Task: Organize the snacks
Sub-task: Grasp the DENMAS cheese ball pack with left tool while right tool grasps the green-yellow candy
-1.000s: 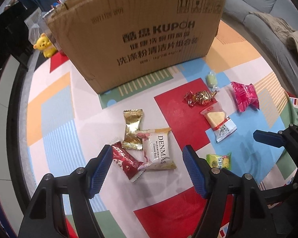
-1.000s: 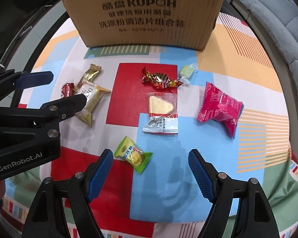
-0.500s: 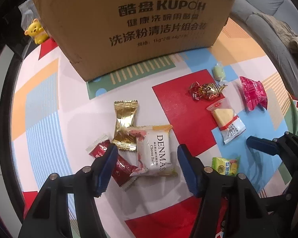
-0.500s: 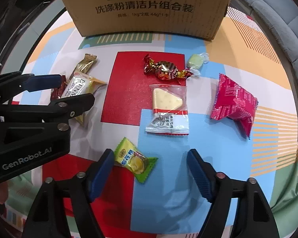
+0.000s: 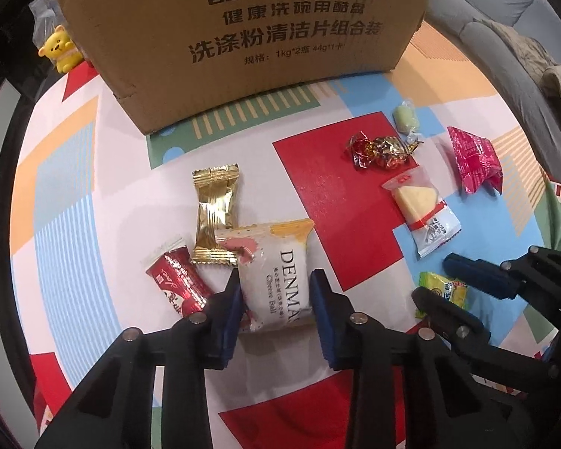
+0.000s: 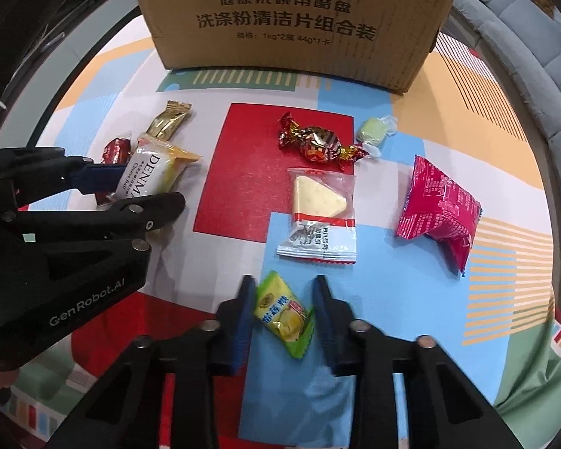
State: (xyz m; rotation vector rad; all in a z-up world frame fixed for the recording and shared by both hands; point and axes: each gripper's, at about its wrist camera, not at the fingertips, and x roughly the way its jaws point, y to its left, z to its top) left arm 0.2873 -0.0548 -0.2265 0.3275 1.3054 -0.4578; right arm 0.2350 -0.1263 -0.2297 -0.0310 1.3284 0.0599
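Note:
My left gripper point(image 5: 275, 299) points down with its jaws closing, and the blue pads press both sides of the white DENMAS cheese-ball packet point(image 5: 276, 262). A gold wrapper point(image 5: 215, 209) and a red wrapper point(image 5: 175, 284) lie against that packet. In the right wrist view my right gripper point(image 6: 284, 299) has its jaws closing on the yellow-green candy point(image 6: 282, 310), with the pads at its edges. Both snacks still rest on the patterned mat point(image 6: 392, 299). The cardboard box point(image 5: 243, 37) stands behind them.
A cheese wedge packet point(image 6: 319, 205), a red-gold foil candy point(image 6: 318, 144), a pale green candy point(image 6: 372, 133) and a pink bag point(image 6: 437, 213) lie on the mat. A yellow bear toy point(image 5: 61, 48) sits left of the box, and a grey sofa point(image 6: 535, 37) runs along the right.
Both grippers have narrowed from wide open onto their snacks. The left one sank toward the DENMAS packet; the right one stayed over the yellow-green candy.

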